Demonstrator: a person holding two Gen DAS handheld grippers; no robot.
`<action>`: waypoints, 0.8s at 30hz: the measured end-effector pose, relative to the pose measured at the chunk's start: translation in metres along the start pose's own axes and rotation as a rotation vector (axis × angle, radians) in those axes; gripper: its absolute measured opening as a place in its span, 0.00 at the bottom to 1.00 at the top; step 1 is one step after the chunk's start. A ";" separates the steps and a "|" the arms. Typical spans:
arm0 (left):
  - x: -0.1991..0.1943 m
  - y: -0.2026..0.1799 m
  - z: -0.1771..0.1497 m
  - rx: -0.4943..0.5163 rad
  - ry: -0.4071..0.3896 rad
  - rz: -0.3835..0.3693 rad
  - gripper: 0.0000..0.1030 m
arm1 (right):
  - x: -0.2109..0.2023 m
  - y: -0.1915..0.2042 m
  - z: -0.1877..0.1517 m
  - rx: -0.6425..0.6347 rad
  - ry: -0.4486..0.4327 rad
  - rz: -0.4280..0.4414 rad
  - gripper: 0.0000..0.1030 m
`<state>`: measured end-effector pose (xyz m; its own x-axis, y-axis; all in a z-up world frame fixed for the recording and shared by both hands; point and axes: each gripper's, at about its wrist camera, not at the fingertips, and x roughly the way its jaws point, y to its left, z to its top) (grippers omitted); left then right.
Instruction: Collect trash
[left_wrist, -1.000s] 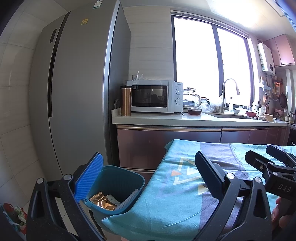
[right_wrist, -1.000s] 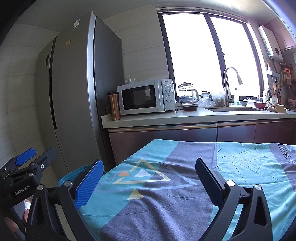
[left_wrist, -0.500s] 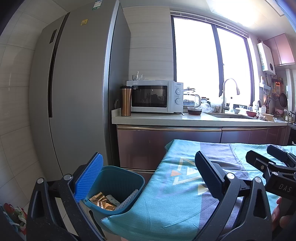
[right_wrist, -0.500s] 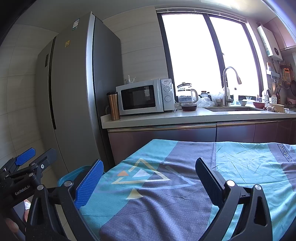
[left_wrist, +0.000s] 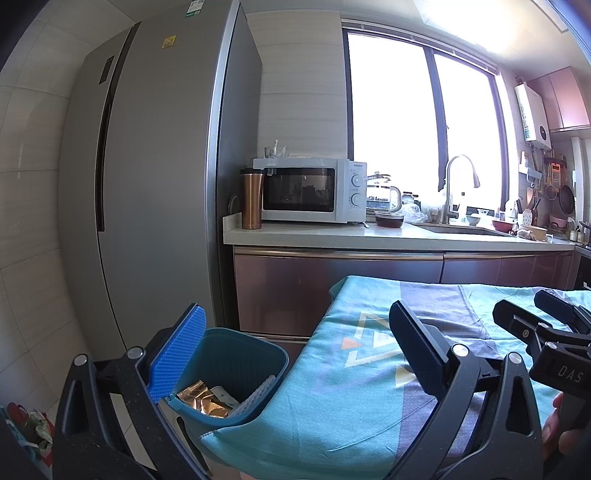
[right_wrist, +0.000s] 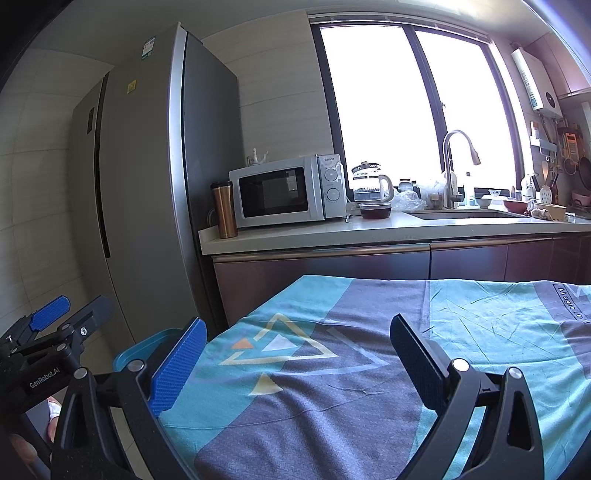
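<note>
A teal trash bin (left_wrist: 255, 354) stands at the left end of the cloth-covered table (left_wrist: 354, 398). It holds a gold wrapper (left_wrist: 201, 400) and some pale trash. Its rim also shows in the right wrist view (right_wrist: 147, 345). My left gripper (left_wrist: 295, 354) is open and empty, held above the bin and the table's left edge. My right gripper (right_wrist: 301, 358) is open and empty, held over the table's teal and grey cloth (right_wrist: 406, 350). Each gripper shows at the edge of the other's view: the right one (left_wrist: 546, 332) and the left one (right_wrist: 55, 325).
A grey fridge (left_wrist: 159, 184) stands behind the bin. A kitchen counter (left_wrist: 369, 236) beyond the table carries a copper tumbler (left_wrist: 252, 199), a microwave (left_wrist: 310, 190), a kettle (right_wrist: 369, 182) and a sink with tap (right_wrist: 454, 166). A colourful bag (left_wrist: 33, 428) lies on the floor at left.
</note>
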<state>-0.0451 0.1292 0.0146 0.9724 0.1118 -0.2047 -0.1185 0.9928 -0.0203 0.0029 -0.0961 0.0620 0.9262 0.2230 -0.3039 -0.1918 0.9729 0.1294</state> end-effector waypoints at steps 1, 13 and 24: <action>0.001 0.000 0.000 0.001 0.001 0.000 0.95 | 0.000 0.000 0.000 0.001 0.000 0.000 0.93; 0.000 -0.001 0.000 0.002 0.003 -0.001 0.95 | 0.000 0.001 -0.002 0.005 0.002 -0.003 0.93; 0.002 -0.003 -0.001 0.003 0.006 -0.007 0.95 | 0.000 0.002 -0.003 0.006 0.002 -0.007 0.93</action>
<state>-0.0429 0.1269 0.0137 0.9721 0.1043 -0.2101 -0.1107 0.9937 -0.0189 0.0015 -0.0938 0.0595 0.9270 0.2161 -0.3065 -0.1832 0.9741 0.1328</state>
